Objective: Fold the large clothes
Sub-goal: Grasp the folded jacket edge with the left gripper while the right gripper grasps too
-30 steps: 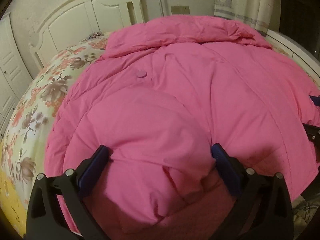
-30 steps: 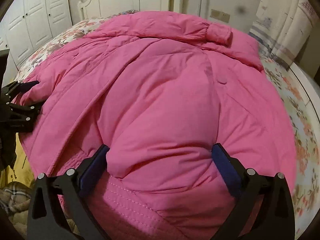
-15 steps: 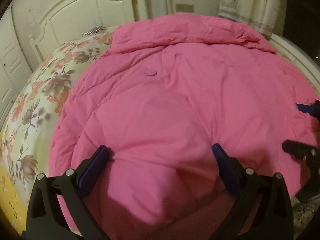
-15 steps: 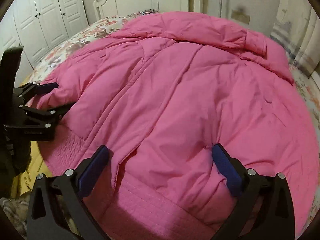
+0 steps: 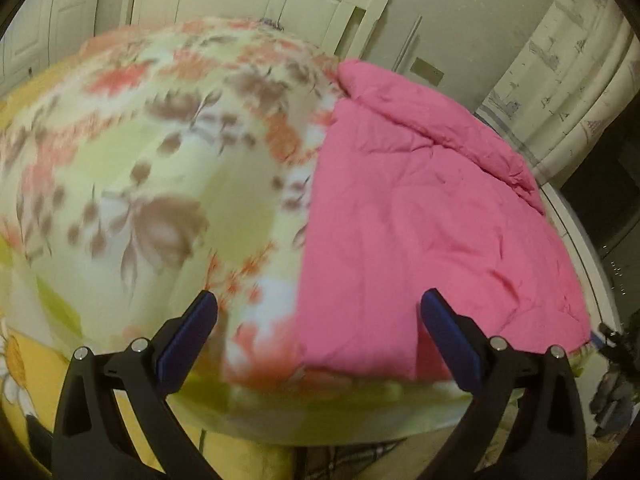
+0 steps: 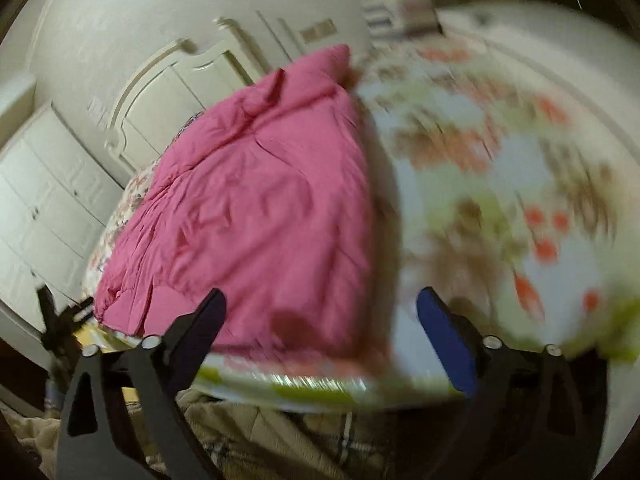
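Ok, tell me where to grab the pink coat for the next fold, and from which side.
Probably the bottom hem corners of the pink coat, coming in from the foot edge of the bed. The coat lies flat with its collar toward the headboard, so the hem is the nearest free edge. Both the left gripper and right gripper are open and empty, off to either side.

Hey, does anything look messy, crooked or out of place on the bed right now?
Nothing stands out. The pink padded jacket lies flat on the floral bedspread, its collar toward the white headboard.
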Motion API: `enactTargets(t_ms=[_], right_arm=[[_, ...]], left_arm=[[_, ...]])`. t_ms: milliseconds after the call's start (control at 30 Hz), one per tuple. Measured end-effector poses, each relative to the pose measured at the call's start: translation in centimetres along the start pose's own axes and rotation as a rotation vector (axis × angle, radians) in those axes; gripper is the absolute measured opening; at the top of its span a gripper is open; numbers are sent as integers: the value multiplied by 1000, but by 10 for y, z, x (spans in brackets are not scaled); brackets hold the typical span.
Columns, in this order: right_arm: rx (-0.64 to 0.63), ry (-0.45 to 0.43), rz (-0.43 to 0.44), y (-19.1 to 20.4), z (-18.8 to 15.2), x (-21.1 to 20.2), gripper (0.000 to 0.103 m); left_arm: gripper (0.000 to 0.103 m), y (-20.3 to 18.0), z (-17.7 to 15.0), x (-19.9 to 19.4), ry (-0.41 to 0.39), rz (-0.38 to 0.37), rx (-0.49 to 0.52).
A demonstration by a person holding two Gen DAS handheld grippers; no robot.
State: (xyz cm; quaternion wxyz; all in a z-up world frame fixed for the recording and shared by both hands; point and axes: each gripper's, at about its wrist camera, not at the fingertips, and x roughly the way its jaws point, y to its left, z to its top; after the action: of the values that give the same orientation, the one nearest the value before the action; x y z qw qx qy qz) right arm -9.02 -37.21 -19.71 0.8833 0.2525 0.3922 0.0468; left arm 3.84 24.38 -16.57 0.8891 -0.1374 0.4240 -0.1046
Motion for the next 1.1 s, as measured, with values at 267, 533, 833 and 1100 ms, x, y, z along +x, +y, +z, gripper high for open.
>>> enactTargets(t_ms=[267,533,833,1100], right_arm=[[-6,46,116,15,-5,22,77],[-17,71,138,16,0,28,76],[-60,75,114,31,15,47,76],[-49,-13,120,18,6,33,36]], left_arm=[[92,-7,-10,11,27,-77,10],[90,10,-6,10,60,-162,-55],[90,-49,14,46,99,-96,90],[26,-47,1,21,56,-198,67]])
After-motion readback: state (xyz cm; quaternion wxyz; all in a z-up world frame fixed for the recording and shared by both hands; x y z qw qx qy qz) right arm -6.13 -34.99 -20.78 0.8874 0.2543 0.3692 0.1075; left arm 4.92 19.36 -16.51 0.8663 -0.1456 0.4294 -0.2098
